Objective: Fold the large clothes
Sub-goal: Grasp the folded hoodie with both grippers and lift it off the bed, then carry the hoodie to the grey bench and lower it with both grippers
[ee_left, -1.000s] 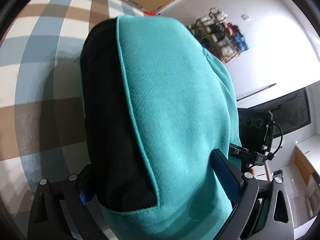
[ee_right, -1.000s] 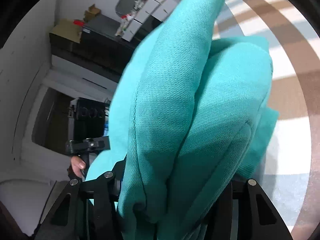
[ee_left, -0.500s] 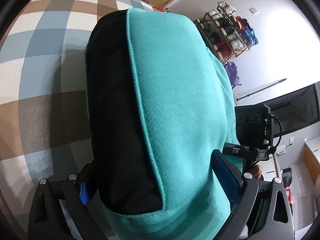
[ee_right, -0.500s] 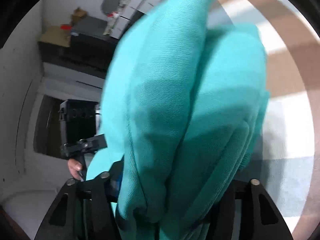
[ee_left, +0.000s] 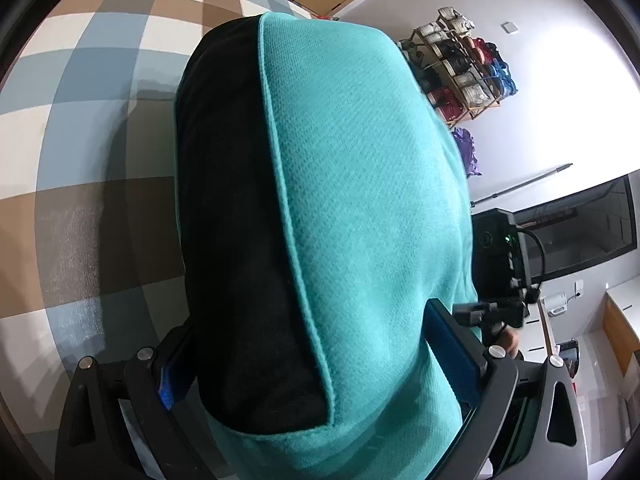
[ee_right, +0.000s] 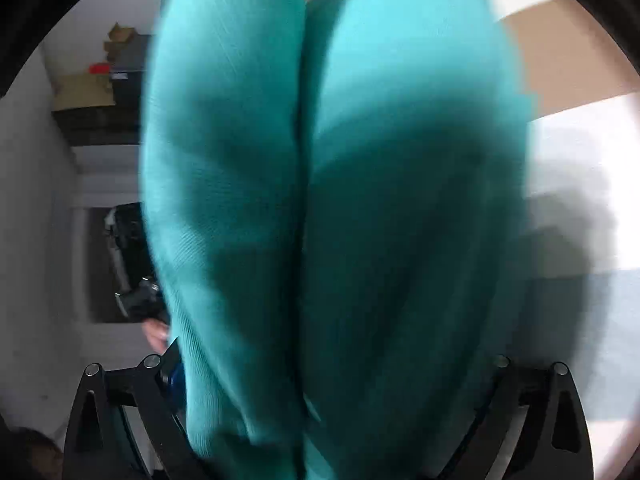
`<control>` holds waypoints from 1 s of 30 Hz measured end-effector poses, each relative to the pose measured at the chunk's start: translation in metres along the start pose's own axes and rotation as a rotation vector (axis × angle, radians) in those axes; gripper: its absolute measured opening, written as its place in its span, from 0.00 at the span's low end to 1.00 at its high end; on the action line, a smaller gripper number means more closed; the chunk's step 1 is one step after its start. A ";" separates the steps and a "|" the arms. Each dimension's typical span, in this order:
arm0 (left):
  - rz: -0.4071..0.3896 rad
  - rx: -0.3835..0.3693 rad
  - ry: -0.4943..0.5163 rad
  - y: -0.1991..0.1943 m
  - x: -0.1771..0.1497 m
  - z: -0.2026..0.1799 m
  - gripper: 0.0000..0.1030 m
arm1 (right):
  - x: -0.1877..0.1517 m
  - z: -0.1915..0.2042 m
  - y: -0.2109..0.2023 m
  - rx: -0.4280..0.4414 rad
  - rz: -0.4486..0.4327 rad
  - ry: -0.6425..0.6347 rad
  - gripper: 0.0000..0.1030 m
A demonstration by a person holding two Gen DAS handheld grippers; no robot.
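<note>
Teal garment (ee_left: pixel 360 200), with a black panel (ee_left: pixel 236 240) along one side, is bunched into a thick fold between the left fingers (ee_left: pixel 320 356) and bulges forward from them above the checked desk (ee_left: pixel 80 160). The left fingers are clenched on it: the blue pads (ee_left: pixel 448 344) press into the cloth on both sides.

In the right wrist view the same teal cloth (ee_right: pixel 340 200) fills the gap of the right fingers (ee_right: pixel 332 364) as two rounded lobes with a seam-like crease between them. These fingers have just been opening and now stand spread wide; the cloth sits between them, but the picture is blurred and I cannot tell whether the pads touch it.

Beyond the left fingers, to their right, the other gripper's black body (ee_left: pixel 500 272) and part of a hand (ee_left: pixel 510 340) show. A shelf of coloured items (ee_left: pixel 460 64) stands against the white wall behind.
</note>
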State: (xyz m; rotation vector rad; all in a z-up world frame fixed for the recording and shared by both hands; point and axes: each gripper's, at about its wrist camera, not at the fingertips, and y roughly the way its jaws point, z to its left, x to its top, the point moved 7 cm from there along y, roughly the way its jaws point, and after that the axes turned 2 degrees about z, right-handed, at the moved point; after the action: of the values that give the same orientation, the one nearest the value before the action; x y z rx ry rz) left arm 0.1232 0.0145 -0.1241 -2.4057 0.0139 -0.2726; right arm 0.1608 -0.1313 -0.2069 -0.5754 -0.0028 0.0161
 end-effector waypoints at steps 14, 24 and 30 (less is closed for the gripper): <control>-0.086 -0.063 0.064 -0.031 -0.009 -0.034 0.91 | -0.017 0.058 -0.037 -0.075 -0.174 -0.322 0.49; -0.120 -0.103 0.158 -0.026 -0.002 -0.091 0.91 | -0.039 0.066 -0.089 -0.096 -0.294 -0.426 0.48; -0.130 -0.127 0.279 -0.013 0.012 -0.160 0.91 | -0.052 0.085 -0.132 -0.145 -0.380 -0.502 0.48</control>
State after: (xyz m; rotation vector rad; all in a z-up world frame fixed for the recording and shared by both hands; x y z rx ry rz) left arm 0.1025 -0.0818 0.0034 -2.4784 0.0012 -0.6842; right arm 0.1097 -0.1967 -0.0632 -0.6962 -0.6048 -0.2110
